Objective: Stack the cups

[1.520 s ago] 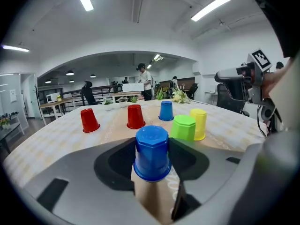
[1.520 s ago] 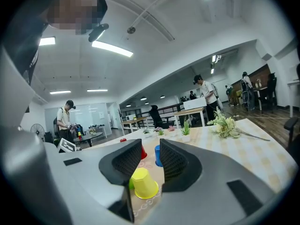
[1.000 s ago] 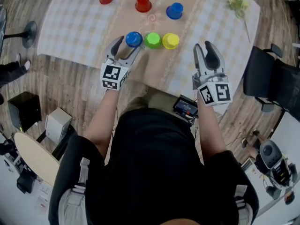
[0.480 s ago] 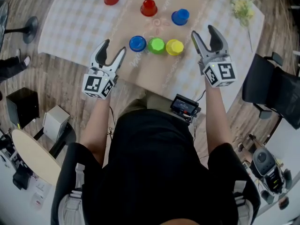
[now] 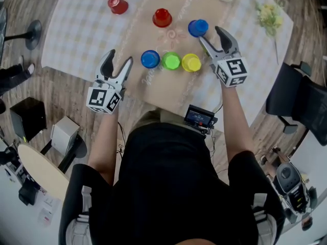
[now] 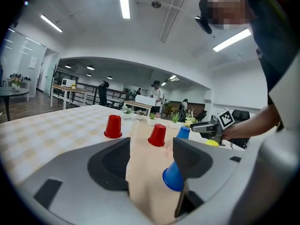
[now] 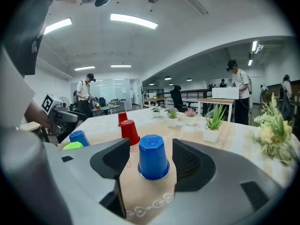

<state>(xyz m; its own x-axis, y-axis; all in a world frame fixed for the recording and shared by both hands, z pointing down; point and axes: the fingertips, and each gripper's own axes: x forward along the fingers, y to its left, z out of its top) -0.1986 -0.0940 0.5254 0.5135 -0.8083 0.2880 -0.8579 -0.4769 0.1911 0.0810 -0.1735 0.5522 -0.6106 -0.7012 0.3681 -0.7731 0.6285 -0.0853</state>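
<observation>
Six upside-down cups stand on the table. A blue cup (image 5: 150, 59), a green cup (image 5: 170, 61) and a yellow cup (image 5: 191, 63) form a near row. Behind them are two red cups (image 5: 118, 5) (image 5: 162, 17) and a second blue cup (image 5: 198, 28). My right gripper (image 5: 211, 35) is open, its jaws having just widened. That far blue cup (image 7: 153, 157) stands between them, untouched. My left gripper (image 5: 117, 60) is open and empty, left of the row. The near blue cup (image 6: 174, 175) is partly hidden behind its right jaw.
Small potted plants (image 7: 213, 122) and a bunch of flowers (image 5: 269, 15) stand at the table's far side. A black office chair (image 5: 299, 98) is to the right. Black stands and boxes (image 5: 28, 119) are on the wood floor to the left. Other people stand at desks in the background.
My left gripper has drawn back leftward from the near blue cup, which stays in the row. My right gripper has gone forward to the far blue cup and its jaws have spread.
</observation>
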